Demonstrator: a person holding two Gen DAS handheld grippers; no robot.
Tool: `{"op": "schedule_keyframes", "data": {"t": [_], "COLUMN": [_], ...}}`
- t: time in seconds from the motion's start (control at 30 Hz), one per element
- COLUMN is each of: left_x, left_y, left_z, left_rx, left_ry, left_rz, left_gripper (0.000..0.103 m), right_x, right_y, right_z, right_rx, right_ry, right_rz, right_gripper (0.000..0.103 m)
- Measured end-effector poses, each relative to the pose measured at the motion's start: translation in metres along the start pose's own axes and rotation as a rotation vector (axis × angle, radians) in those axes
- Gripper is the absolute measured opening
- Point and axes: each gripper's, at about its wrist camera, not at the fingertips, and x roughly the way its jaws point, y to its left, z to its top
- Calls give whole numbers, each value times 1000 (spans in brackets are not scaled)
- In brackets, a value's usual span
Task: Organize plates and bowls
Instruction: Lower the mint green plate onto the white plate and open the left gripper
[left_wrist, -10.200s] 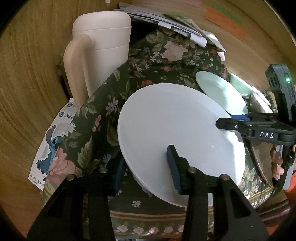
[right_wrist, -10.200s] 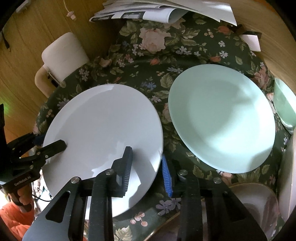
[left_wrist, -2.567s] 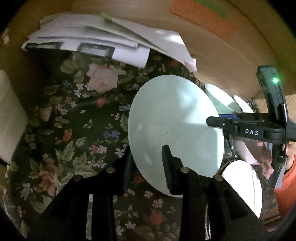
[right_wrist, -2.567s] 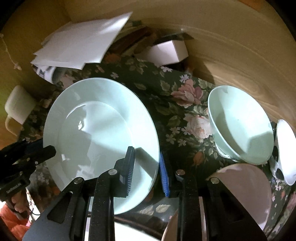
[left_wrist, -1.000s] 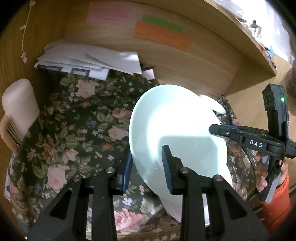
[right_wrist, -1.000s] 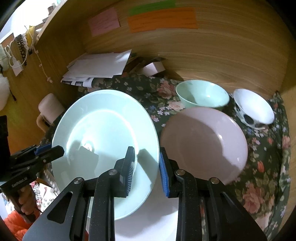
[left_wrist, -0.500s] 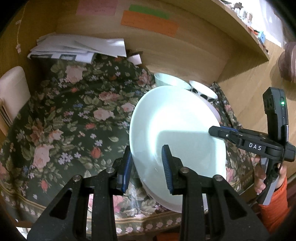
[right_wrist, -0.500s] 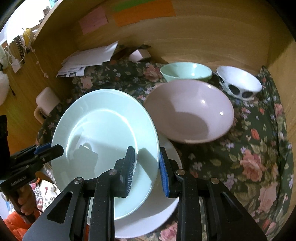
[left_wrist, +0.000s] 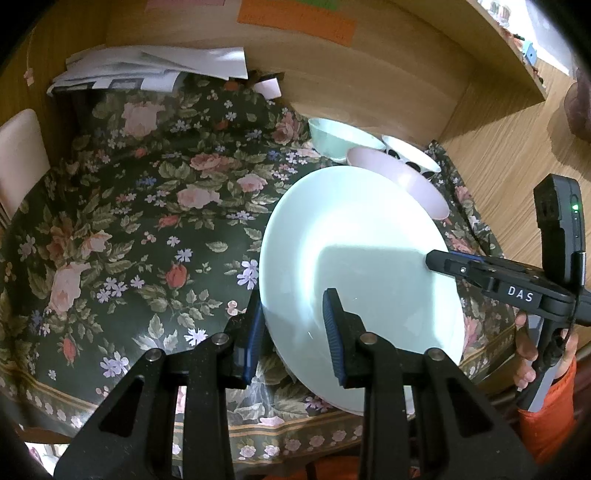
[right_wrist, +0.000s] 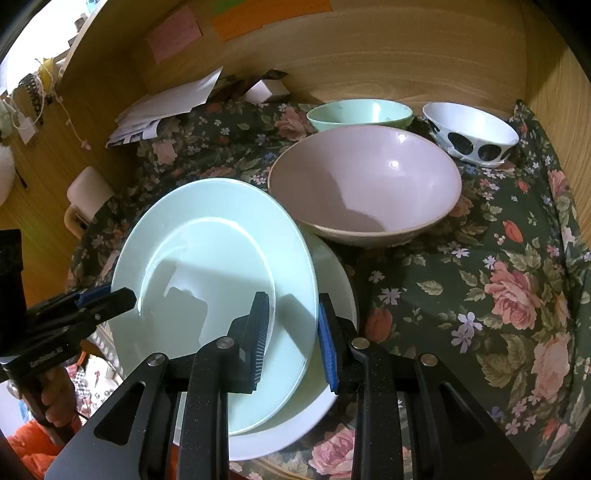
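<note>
Each claw is matte black plastic, faintly speckled, with triangular cut-outs in its arms, round silver screws at the joints and ribbed blue pads lining the fingers. The right claw (left_wrist: 430, 260) carries a white "DAS" label and a black block with a small green light. Bare fingers and an orange sleeve (left_wrist: 546, 417) show beneath.

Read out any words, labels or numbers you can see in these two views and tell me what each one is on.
"DAS": white letters on the right gripper, seen from the left wrist view.
Label on the left gripper, right wrist view: upside down and too blurred to read.
Orange note and pink note on the wooden wall: any writing is too faint to read.
Papers: print too small.
</note>
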Motion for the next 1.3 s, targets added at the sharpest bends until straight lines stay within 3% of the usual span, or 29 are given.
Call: {"op": "schedule_keyframes", "data": {"t": [0.97, 1.3], "left_x": [29, 27], "left_y": [3, 3], "left_z": [7, 11], "left_rx": [24, 59], "left_ry": [69, 66], "left_rz": [22, 31], "left_gripper": [31, 34], "right_x": [1, -16], "right_y": [1, 2], "right_z": [-4, -6], "right_rx": [-4, -29], "right_ry": [40, -25], "right_rz": [-33, -95], "right_gripper": [27, 41]}}
